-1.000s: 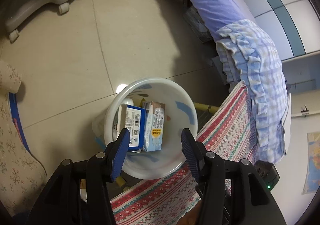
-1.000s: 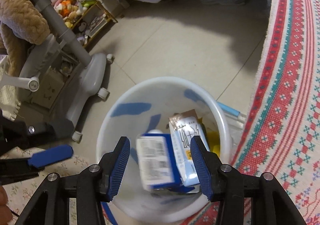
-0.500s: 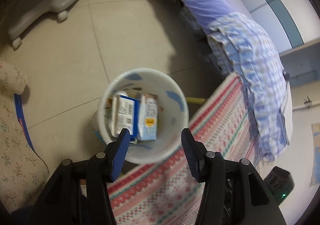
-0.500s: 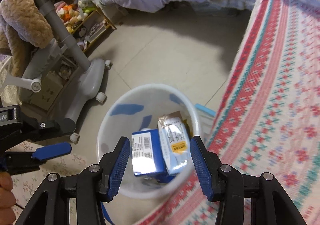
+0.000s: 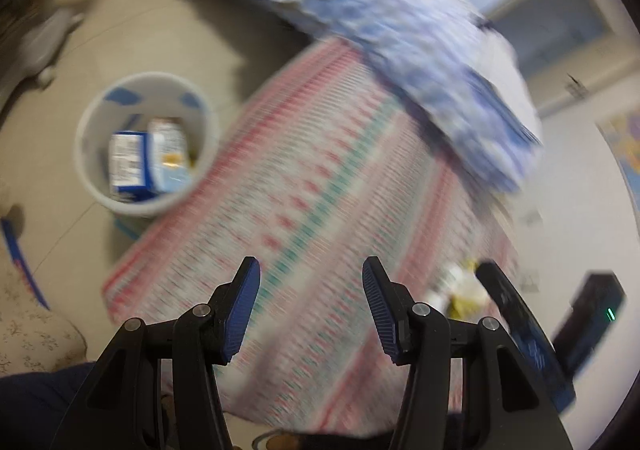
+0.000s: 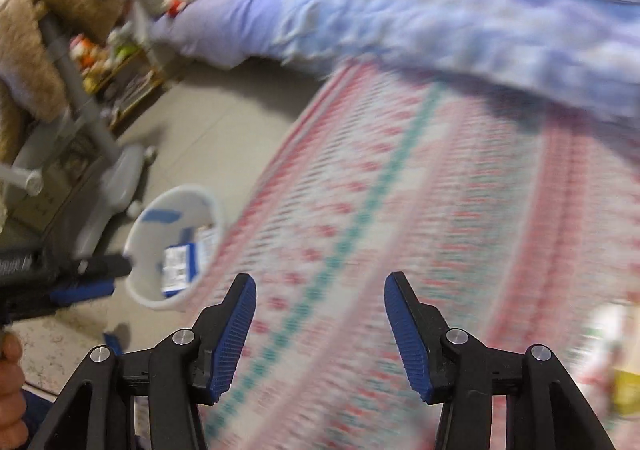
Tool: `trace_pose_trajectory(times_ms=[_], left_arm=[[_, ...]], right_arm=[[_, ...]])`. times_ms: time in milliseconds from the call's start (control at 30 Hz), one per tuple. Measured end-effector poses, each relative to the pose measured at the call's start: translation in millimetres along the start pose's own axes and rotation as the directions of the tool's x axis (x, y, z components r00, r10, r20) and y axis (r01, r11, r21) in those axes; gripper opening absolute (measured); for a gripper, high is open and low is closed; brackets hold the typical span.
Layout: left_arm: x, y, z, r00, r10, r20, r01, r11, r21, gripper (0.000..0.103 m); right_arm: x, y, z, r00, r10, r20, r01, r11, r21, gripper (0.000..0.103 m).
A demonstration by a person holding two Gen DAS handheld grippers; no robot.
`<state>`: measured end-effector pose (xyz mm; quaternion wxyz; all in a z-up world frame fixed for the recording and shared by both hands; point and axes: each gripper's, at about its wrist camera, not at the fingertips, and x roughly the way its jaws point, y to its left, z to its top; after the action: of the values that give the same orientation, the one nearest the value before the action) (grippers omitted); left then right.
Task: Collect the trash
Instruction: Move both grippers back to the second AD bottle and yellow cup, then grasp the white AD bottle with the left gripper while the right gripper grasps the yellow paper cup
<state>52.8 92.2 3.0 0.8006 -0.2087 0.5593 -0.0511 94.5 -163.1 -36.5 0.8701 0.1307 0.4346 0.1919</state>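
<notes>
A white bin point(image 5: 90, 153) stands on the floor beside the red-patterned cloth point(image 5: 320, 177). In it lie a blue-and-white carton point(image 5: 128, 163) and a pale blue carton point(image 5: 170, 159). The bin also shows in the right wrist view point(image 6: 140, 278), with the blue carton point(image 6: 178, 268) inside. My left gripper point(image 5: 310, 308) is open and empty above the cloth. My right gripper point(image 6: 320, 330) is open and empty above the cloth. Blurred yellow and white trash point(image 5: 460, 292) lies on the cloth at the right, and in the right wrist view point(image 6: 616, 362).
A purple and blue checked blanket point(image 5: 400, 21) lies along the far side of the cloth. A grey wheeled stand point(image 6: 104, 177) with a brown plush toy point(image 6: 60, 25) is on the tiled floor point(image 5: 140, 37) past the bin. A black device point(image 5: 588, 314) sits at the right.
Both grippers have swung away from above the bin to the right, over the patterned cloth. The bin has slid to the left in both views. Both stay open and empty.
</notes>
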Motion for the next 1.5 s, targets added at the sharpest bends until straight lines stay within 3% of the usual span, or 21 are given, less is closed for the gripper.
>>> trace_pose_trajectory(times_ms=[133, 233, 400, 567, 700, 867, 900, 1000, 1100, 1267, 1367, 1500], left_arm=[[-7.1, -48.2, -31.8, 0.998, -0.055, -0.013, 0.057, 0.993, 0.106, 0.056], [8.6, -90.6, -49.3, 0.996, -0.066, -0.054, 0.076, 0.974, 0.215, 0.056], [69.1, -143.4, -62.6, 0.996, 0.017, -0.093, 0.016, 0.937, 0.349, 0.056], [124.4, -180.8, -72.6, 0.992, 0.031, -0.126, 0.032, 0.883, 0.467, 0.056], [163.7, -204.5, -77.5, 0.992, 0.054, -0.117, 0.015, 0.853, 0.522, 0.056], [215.4, -214.7, -88.5, 0.980, 0.142, -0.138, -0.033, 0.804, 0.594, 0.054], [223.4, -213.7, -89.4, 0.977, 0.156, -0.148, -0.038, 0.802, 0.596, 0.041], [230.8, -207.3, -83.8, 0.978, 0.145, -0.151, -0.037, 0.830, 0.556, 0.039], [223.5, -203.3, -77.8, 0.982, 0.140, -0.123, -0.052, 0.838, 0.543, 0.039], [200.2, -190.5, -69.4, 0.990, 0.103, -0.099, -0.037, 0.857, 0.513, 0.039], [194.0, -179.6, -66.1, 0.990, 0.093, -0.107, -0.030, 0.874, 0.485, 0.039], [185.6, -162.1, -62.7, 0.991, 0.093, -0.095, -0.038, 0.884, 0.465, 0.039]], right_arm=[[-37.6, -60.2, -22.0, 0.996, 0.015, 0.087, -0.028, 0.989, 0.143, 0.068], [-42.4, -96.7, -33.1, 0.997, -0.017, 0.075, -0.001, 0.971, 0.238, 0.068], [-48.6, -123.8, -31.3, 0.991, -0.114, 0.069, 0.091, 0.958, 0.270, 0.068], [-55.5, -146.7, -38.2, 0.983, -0.180, 0.048, 0.156, 0.935, 0.318, 0.068], [-62.0, -178.1, -45.9, 0.978, -0.206, 0.028, 0.177, 0.897, 0.406, 0.068], [-70.1, -217.8, -54.3, 0.970, -0.244, -0.018, 0.218, 0.828, 0.517, 0.068], [-70.1, -224.1, -56.2, 0.970, -0.240, -0.029, 0.217, 0.817, 0.535, 0.068], [-68.7, -235.0, -58.9, 0.977, -0.210, -0.043, 0.197, 0.800, 0.567, 0.068], [-61.4, -239.6, -58.4, 0.979, -0.192, -0.067, 0.195, 0.789, 0.583, 0.069], [-47.0, -241.5, -55.5, 0.992, -0.103, -0.068, 0.123, 0.776, 0.618, 0.069], [-41.5, -236.2, -52.6, 0.983, -0.152, -0.101, 0.182, 0.790, 0.586, 0.069], [-23.8, -237.1, -55.7, 0.979, -0.129, -0.155, 0.197, 0.780, 0.594, 0.069]])
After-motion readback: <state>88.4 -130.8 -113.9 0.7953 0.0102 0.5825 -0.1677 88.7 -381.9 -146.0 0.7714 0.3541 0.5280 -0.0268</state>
